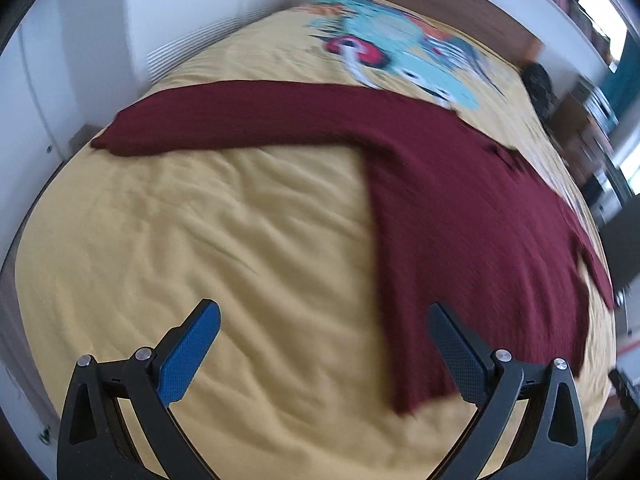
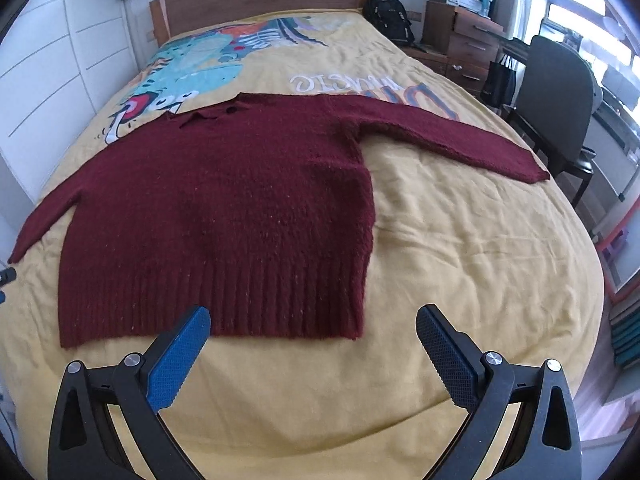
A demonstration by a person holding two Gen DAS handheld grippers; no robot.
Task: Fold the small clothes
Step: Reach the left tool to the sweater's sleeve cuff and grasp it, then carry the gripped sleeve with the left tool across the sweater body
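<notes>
Dark red knitted sweater lying flat on yellow bed cover, sleeves out at 9 and 2 o'clock, left gripper spread wide and empty, right gripper spread wide, hovering by ribbed hem.

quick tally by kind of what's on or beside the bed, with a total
Dark red knit sweater: 1
Yellow printed bedspread: 1
Black backpack: 1
Dark office chair: 1
Wooden drawer unit: 1
Total: 5

Daylit fisheye views; left view motion-blurred.
</notes>
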